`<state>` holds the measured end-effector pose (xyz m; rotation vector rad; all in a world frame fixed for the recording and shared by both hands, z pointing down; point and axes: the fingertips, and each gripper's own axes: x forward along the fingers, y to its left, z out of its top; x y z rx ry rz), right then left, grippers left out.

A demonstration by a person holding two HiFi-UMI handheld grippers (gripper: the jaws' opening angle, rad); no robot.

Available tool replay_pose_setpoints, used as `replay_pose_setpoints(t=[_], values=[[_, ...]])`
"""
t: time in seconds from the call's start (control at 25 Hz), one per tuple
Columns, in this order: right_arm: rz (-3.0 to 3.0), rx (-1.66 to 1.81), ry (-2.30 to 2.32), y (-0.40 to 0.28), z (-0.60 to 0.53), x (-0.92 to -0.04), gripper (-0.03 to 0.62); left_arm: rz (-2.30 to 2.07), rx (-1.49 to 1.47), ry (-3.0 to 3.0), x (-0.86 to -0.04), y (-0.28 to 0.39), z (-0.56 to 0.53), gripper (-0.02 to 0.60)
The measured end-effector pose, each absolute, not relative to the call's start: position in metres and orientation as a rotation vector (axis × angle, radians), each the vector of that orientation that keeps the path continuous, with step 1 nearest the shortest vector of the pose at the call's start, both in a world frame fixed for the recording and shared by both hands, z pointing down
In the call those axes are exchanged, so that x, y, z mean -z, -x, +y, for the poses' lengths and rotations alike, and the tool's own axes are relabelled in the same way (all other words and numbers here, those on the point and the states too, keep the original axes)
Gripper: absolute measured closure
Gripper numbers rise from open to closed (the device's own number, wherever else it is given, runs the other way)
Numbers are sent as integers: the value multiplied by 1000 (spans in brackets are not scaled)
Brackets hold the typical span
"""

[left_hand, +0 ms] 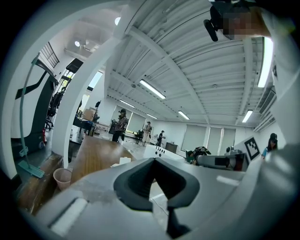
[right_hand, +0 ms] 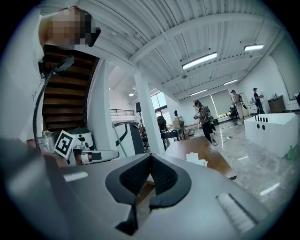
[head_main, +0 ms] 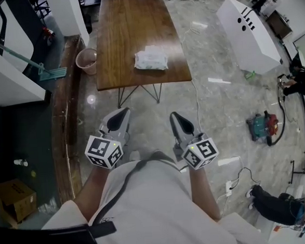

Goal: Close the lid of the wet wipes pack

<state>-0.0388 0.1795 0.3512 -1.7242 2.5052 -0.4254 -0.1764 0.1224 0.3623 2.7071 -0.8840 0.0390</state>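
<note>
Both grippers were held low and level at the person's waist, well short of the table, so nothing could be reached. The wet wipes pack lay on the table toward its near edge. The left gripper had its jaws together and empty, and so did the right gripper (a closed tip suits pressing a flap down). The lid looked raised, though it was too distant to be sure.
</note>
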Motion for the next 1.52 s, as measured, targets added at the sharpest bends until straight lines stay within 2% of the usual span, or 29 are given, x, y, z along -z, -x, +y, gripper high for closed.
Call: replay_pose_setpoints(t=[0.68,1.52], values=[[2541,442,1706,48,150,-356,585,-908,-41,-2665,-375,189,100,578],[2626,414,1579,-18,49,-357,585,-1025,-68,-2676,-359,124,10,578]])
